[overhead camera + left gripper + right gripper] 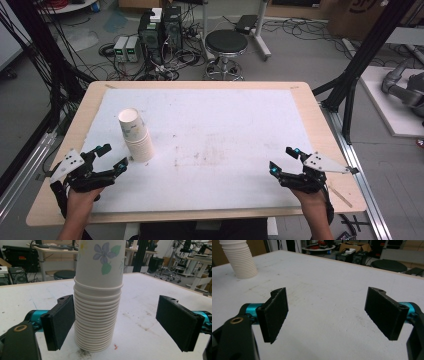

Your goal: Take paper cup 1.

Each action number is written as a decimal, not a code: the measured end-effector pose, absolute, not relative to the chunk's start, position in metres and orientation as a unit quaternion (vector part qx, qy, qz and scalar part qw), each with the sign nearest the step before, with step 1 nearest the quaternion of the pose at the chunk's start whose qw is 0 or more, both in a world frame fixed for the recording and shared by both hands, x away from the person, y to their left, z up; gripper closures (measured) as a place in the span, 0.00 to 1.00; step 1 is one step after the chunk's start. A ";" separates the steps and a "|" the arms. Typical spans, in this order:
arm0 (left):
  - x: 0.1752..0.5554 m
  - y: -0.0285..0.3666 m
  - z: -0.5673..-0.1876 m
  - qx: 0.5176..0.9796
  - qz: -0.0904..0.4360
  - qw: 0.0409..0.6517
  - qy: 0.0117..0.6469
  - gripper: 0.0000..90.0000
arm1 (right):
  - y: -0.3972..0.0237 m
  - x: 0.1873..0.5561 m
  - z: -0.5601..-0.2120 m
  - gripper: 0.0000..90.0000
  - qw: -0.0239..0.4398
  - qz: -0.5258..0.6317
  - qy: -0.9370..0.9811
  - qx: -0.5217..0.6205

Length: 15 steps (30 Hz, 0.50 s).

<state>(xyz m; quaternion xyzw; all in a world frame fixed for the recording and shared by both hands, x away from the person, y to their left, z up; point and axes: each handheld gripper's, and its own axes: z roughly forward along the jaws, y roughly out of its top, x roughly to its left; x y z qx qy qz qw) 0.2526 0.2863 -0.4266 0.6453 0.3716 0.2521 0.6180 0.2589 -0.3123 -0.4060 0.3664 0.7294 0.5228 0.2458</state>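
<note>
Left tool [113,156] gapes just beside the cup stack [136,135].

Light wooden table [320,125] w/ white sheet cover [225,130] on grey concrete floor [300,55]. Beyond it: round black-seat stool on chrome base [226,47], black PC towers [160,30] amid tangled cables, two small white boxes [126,48]. Black metal frame posts [367,47] at right.

Cup stack [96,305] between spread tongs [117,326]; left jaw touching
</note>
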 end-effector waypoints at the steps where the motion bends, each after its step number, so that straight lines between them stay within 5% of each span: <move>1: 0.253 0.286 -0.426 0.645 0.253 0.617 0.372 0.17 | -0.312 0.259 -0.407 0.22 0.245 0.521 0.732 0.365; 15: 0.259 0.291 -0.393 0.639 0.257 0.625 0.368 0.17 | -0.309 0.258 -0.410 0.22 0.242 0.511 0.741 0.364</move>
